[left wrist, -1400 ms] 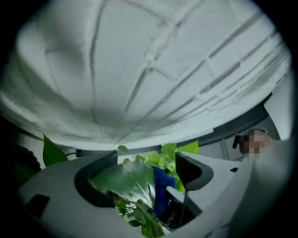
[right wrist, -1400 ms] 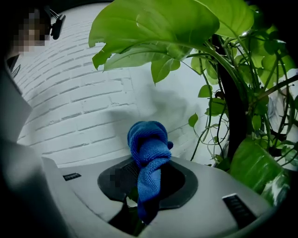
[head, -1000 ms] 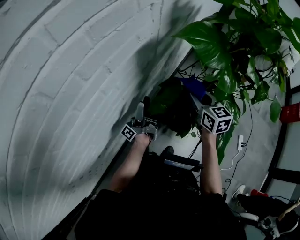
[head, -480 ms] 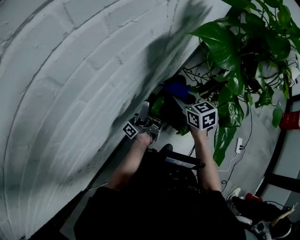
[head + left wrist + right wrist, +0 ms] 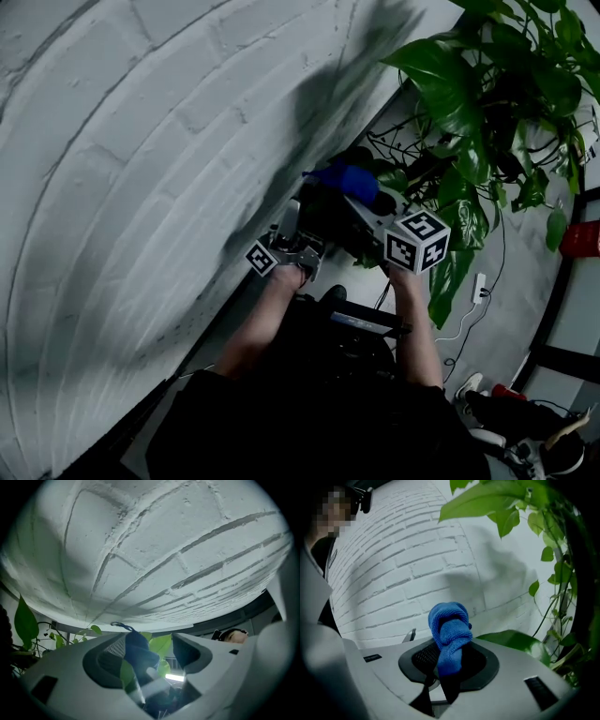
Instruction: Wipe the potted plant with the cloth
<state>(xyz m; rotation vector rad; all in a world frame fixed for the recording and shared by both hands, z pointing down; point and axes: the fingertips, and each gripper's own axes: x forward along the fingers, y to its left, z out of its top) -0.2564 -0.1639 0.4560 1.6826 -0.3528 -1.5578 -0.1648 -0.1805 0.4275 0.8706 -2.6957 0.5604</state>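
My right claw (image 5: 450,663) pinches the cloth (image 5: 449,625), bunched mid-frame for wiping. Left claw (image 5: 149,660) is spread, a leaf (image 5: 161,645) showing between its jaws (to steady it, I guess).

No word, number or brand can be read in any view. The marker cube (image 5: 418,242) on the right gripper (image 5: 361,192) and the smaller marker face (image 5: 260,260) on the left gripper (image 5: 290,214) carry only black-and-white square patterns, not letters. The red container (image 5: 581,227) at the edge is too small for any print to be made out.
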